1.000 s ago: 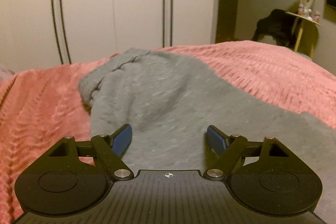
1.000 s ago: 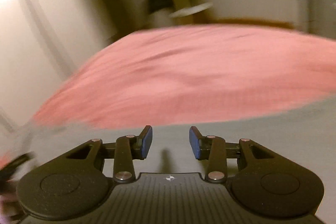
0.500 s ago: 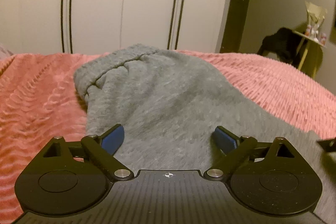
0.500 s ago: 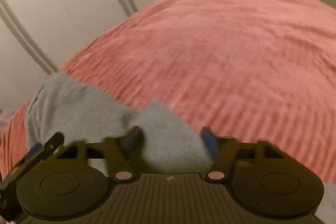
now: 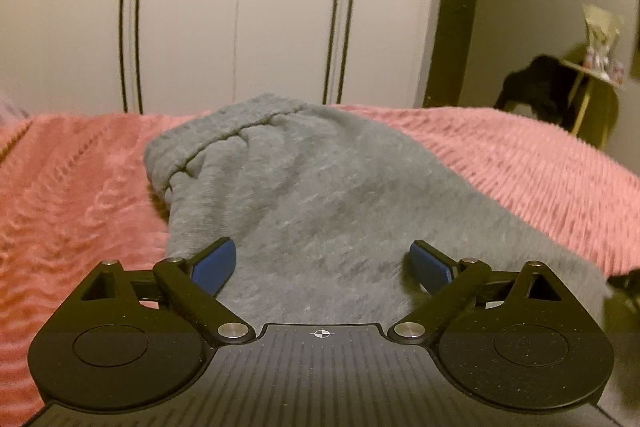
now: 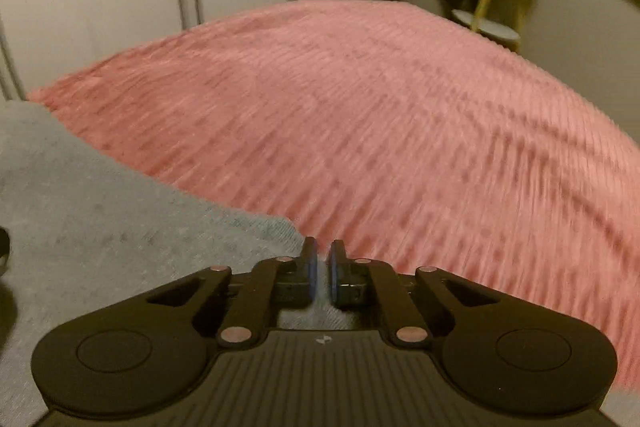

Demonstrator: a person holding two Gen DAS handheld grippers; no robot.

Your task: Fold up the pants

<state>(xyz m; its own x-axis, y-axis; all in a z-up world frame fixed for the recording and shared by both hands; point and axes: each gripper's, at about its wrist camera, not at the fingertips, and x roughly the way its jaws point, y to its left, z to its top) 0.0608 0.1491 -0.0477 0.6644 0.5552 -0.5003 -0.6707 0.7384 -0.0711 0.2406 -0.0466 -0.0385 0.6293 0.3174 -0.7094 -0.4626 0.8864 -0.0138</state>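
Left wrist view shows my left claw (image 5: 322,265) spread wide and holding nothing, its blue pads either side of the grey pants (image 5: 320,195), which lie on the pink bedspread (image 5: 520,163) with the gathered waistband (image 5: 224,137) at the far end. Right wrist view shows my right claw (image 6: 321,269) nearly closed at the pants (image 6: 120,211) edge; whether fabric is pinched, I cannot tell. Bare bedspread (image 6: 380,115) extends ahead and rightward to the bed edge.

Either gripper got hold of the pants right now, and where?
The right gripper is shut on the grey pants at their near right edge, where the fabric meets the pink bedspread. The left gripper is open, holding nothing.
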